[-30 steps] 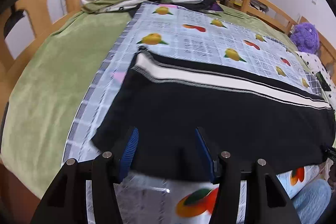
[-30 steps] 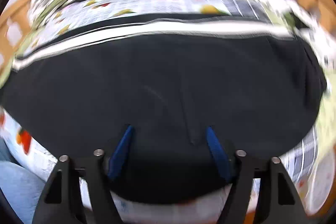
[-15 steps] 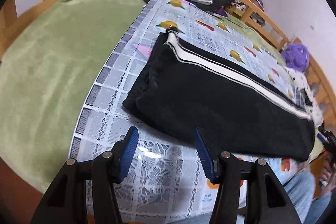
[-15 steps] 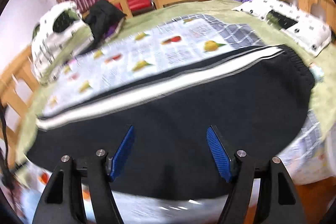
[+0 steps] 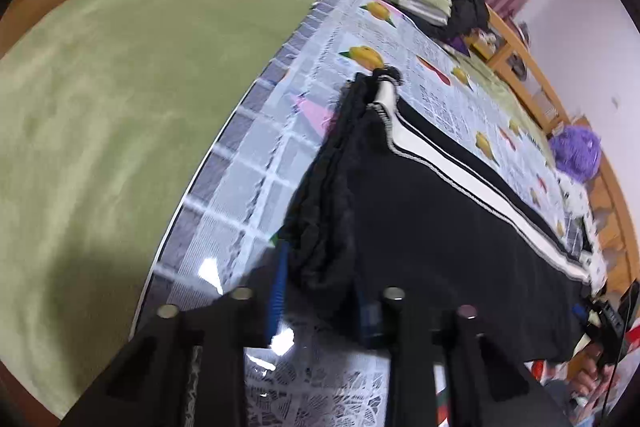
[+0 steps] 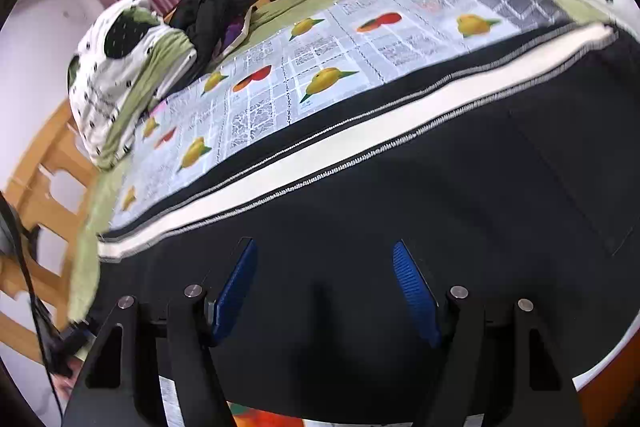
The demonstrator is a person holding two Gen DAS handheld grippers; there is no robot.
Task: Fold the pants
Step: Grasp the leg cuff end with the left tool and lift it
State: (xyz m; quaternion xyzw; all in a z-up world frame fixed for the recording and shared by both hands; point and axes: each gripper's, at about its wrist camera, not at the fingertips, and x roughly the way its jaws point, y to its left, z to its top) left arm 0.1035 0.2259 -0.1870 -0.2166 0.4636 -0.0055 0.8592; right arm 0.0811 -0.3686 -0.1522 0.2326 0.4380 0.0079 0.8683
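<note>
Left wrist view shows the left gripper (image 5: 320, 291) at the near corner of the pants (image 5: 440, 219), its jaws closing with the bunched black hem between them; blur makes it hard to say whether the pads bite yet. The pants lie flat along the fruit-print cloth (image 5: 256, 187) on the bed, white stripe on the far edge. From the right wrist, the right gripper (image 6: 324, 287) hangs over the dark cloth with jaws wide, holding nothing. This looks like the grasping step before a fold. Next, the right likely needs to reach an edge and pinch it, so both ends lift together.
</note>
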